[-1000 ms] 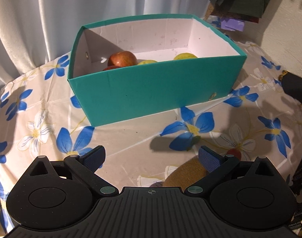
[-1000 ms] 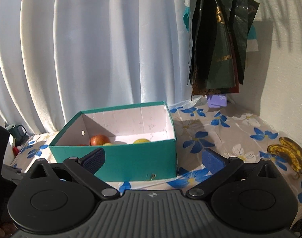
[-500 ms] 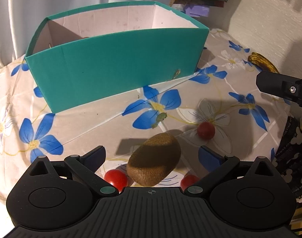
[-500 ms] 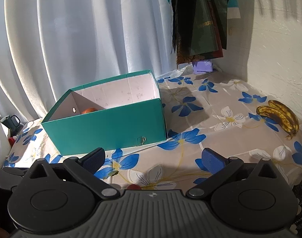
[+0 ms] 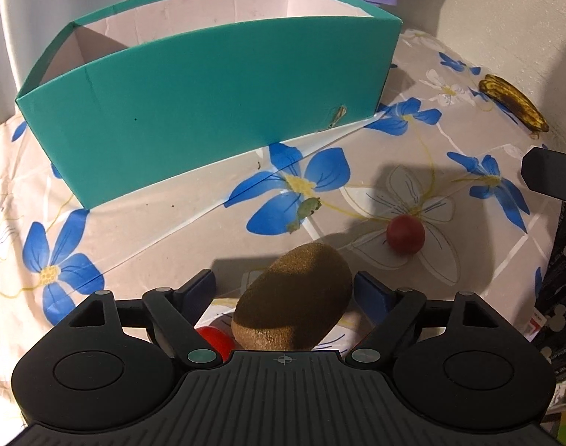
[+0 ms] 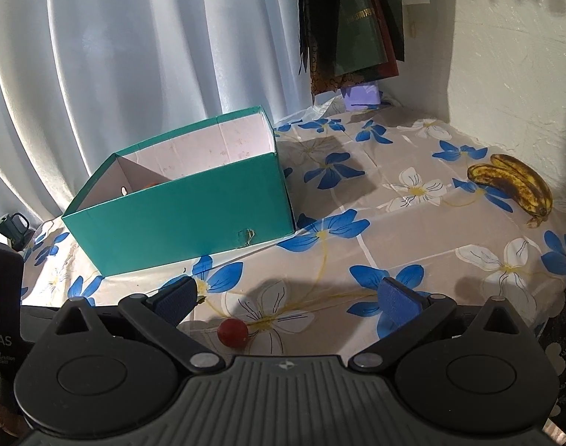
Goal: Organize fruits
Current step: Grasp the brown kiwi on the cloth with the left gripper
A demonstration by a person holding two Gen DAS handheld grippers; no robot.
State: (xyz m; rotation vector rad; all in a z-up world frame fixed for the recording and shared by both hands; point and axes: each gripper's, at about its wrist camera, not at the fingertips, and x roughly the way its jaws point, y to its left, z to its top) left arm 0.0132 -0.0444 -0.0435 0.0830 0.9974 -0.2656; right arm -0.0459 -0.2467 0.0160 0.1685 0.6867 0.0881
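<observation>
Left wrist view: flowered tablecloth [image 5: 141,230] covers the table. Green box [image 5: 208,111] stands at the far side, open top, near wall facing the camera; contents hidden from this angle. Spotted bananas [image 5: 513,102] lie far right, near the wall, well apart from both tools.

Kiwi [image 5: 294,297] sits on the cloth between the fingers of the left gripper [image 5: 284,288]. Jaws spread wide; the right pad looks just beside the skin, the left pad has a clear gap. Not yet squeezed. Long axis runs diagonally, near-left to far-right, so the pads would close roughly across its shorter width. Judgement: left tool is the nearer one for this fruit; the box lies straight ahead.

Small red fruits: one [image 5: 405,234] ahead and right, one [image 5: 214,338] tucked under the left finger.

Right gripper [image 6: 284,295] hangs released, empty, above the first red fruit [image 6: 232,331].
</observation>
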